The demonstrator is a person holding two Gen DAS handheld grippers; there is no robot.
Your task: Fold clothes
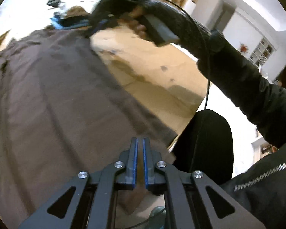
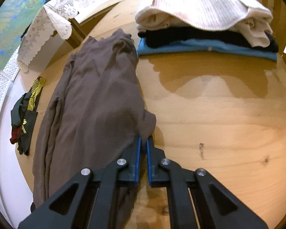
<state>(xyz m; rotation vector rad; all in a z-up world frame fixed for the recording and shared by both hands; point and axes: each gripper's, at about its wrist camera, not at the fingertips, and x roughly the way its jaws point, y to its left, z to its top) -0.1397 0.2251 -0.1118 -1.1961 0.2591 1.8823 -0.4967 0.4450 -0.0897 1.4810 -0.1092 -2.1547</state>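
A brown garment (image 1: 53,95) lies lengthwise on the wooden table (image 1: 154,70). In the left wrist view my left gripper (image 1: 140,140) is over its near corner, pads almost together with brown cloth between and under them. In the right wrist view the brown garment (image 2: 97,95) runs away from me, and my right gripper (image 2: 144,140) is shut on a bunched corner of it, lifted slightly off the table (image 2: 219,118). The right gripper (image 1: 103,24) also shows blurred at the garment's far end in the left view, held by a hand in a black sleeve (image 1: 238,80).
A stack of folded clothes (image 2: 204,46), white on black on blue, sits at the far right of the table. A dark garment with gold print (image 2: 26,114) hangs off the left edge. A lace-covered table (image 2: 53,19) stands beyond. The person's leg (image 1: 206,145) is at the near edge.
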